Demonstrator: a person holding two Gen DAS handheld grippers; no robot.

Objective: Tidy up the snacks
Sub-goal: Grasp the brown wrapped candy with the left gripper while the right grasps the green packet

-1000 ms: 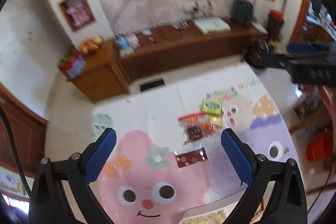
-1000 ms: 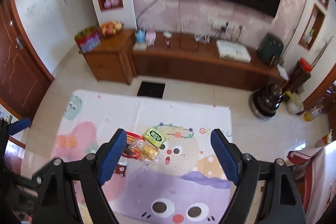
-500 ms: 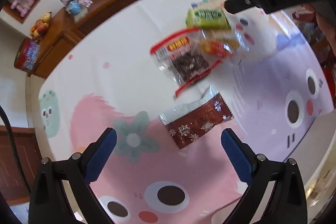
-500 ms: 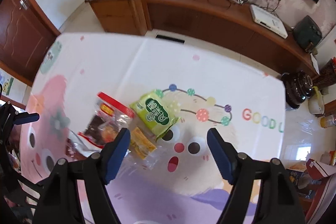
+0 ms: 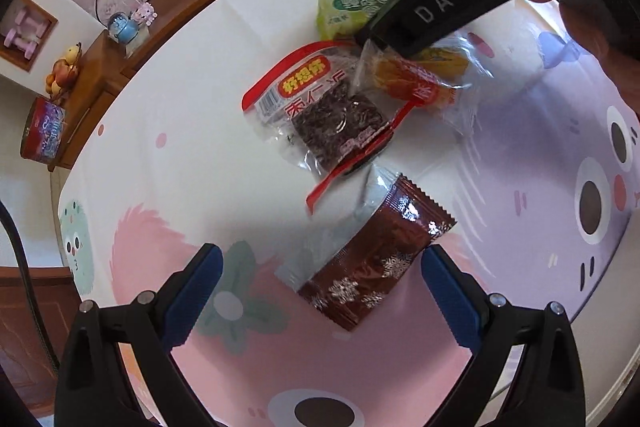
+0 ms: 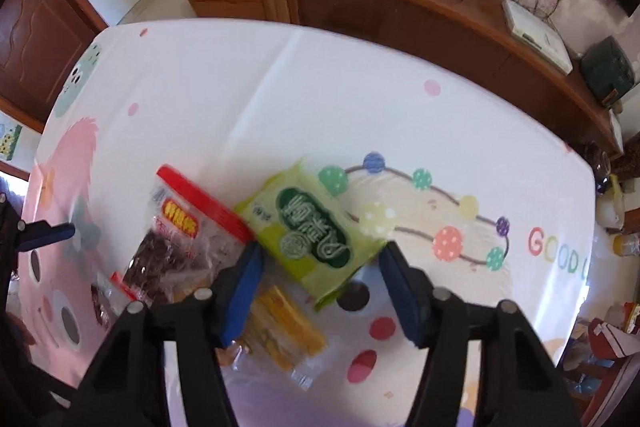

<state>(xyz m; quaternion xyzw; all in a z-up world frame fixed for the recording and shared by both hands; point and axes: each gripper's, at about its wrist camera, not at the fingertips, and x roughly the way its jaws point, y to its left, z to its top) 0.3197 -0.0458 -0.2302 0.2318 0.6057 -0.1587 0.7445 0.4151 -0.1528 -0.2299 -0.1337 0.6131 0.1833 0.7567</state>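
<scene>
Pastel cartoon animals cover the mat (image 5: pixel 192 155) under both my tools, with a wooden sideboard (image 6: pixel 400 7) beyond its far edge. My left gripper (image 5: pixel 318 267) points steeply down with its blue fingers (image 5: pixel 192 287) spread wide; the dark brown snowflake packet (image 5: pixel 372 263) lies flat on the mat between them, its right end just beside the right finger, and I cannot tell whether they touch. Ahead of those fingers sits the clear red-banded packet (image 5: pixel 320 107) of dark pieces, and past it an orange snack in clear wrap (image 5: pixel 408 83). My right gripper (image 6: pixel 320 263) has just been closing, its jaws now half narrowed, and the near end of the green packet (image 6: pixel 312 231) lies between the tips. I cannot tell whether the pads press it yet.
</scene>
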